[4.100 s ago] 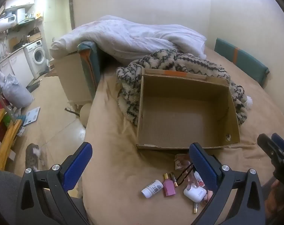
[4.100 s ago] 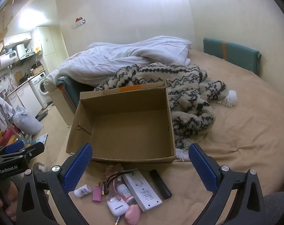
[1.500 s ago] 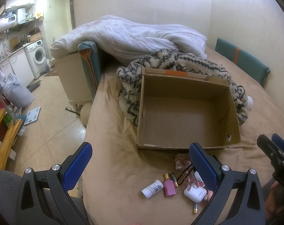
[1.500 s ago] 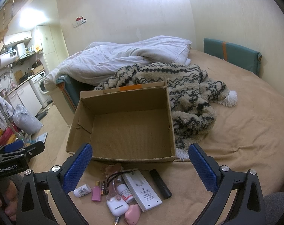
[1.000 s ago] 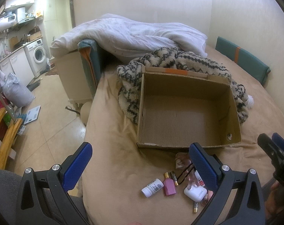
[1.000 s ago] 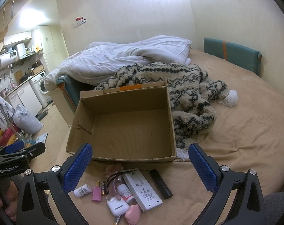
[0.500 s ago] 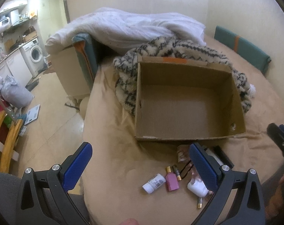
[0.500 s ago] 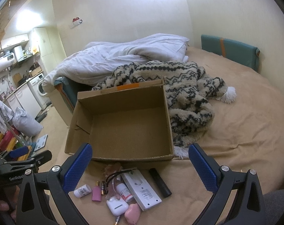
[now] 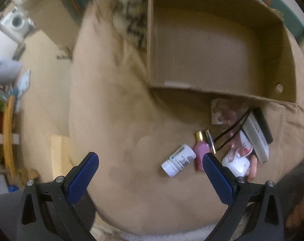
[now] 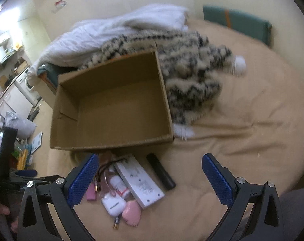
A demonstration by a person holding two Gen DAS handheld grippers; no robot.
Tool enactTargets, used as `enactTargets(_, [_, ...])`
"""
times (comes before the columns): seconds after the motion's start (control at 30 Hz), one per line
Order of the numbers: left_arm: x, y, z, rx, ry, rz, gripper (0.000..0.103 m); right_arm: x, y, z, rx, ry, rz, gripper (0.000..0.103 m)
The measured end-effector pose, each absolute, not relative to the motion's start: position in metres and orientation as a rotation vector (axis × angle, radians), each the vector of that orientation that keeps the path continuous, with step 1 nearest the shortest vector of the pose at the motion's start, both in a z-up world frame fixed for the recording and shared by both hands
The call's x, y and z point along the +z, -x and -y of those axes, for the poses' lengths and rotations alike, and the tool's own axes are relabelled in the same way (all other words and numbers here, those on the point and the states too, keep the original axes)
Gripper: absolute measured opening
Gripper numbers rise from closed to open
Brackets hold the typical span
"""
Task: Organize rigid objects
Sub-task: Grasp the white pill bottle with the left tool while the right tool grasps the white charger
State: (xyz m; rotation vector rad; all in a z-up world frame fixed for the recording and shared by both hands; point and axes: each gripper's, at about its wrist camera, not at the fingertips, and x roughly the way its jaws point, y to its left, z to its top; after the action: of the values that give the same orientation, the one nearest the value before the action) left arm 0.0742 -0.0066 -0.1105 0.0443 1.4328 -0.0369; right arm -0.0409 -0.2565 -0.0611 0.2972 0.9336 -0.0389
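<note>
An open, empty cardboard box (image 9: 212,46) (image 10: 111,108) sits on the tan bed. In front of it lies a cluster of small items: a white pill bottle (image 9: 178,160), a pink bottle (image 9: 201,150), a white earbud case (image 9: 237,165) (image 10: 113,203), a white remote (image 10: 139,181), a black bar (image 10: 161,171) and a pink case (image 10: 132,213). My left gripper (image 9: 152,176) is open and empty, low over the bed just left of the pill bottle. My right gripper (image 10: 150,178) is open and empty, hovering over the remote and black bar.
A black-and-cream patterned blanket (image 10: 192,74) and a white duvet (image 10: 116,32) lie behind and beside the box. A teal cushion (image 10: 238,24) leans on the far wall. The bed's edge drops to the floor at left (image 9: 51,92).
Both grippers have dropped and tilted down toward the items in front of the box, which now look much closer. Both stay open.
</note>
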Motion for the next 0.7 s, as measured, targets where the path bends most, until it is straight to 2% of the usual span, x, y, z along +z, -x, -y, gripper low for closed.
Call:
enactTargets(0.13, [-0.131, -0.075, 0.009, -0.099, -0.008, -1.500, 0.090, -0.068, 0.037, 0.254, -0.038, -0.293, -0.972, 0.103])
enactTargets(0.27, [-0.145, -0.077, 0.019, -0.140, -0.048, -1.540, 0.088, -0.070, 0.035, 0.245, -0.022, -0.256, -0.995, 0.103])
enactTargets(0.5, [-0.165, -0.079, 0.016, -0.118, 0.038, -1.604, 0.086, -0.072, 0.031, 0.242, -0.011, -0.241, -1.013, 0.103])
enactTargets(0.6, [-0.177, -0.087, 0.010, -0.097, 0.089, -1.611, 0.075, -0.074, 0.031, 0.242, -0.014, -0.242, -1.021, 0.103])
enactTargets(0.67, [-0.183, -0.084, 0.007, -0.096, 0.119, -1.634, 0.048, -0.074, 0.030, 0.242, -0.015, -0.240, -1.021, 0.103])
enactTargets(0.7, [-0.186, -0.082, 0.006, -0.098, 0.135, -1.642, 0.048, -0.074, 0.031, 0.242, -0.017, -0.240, -1.021, 0.103])
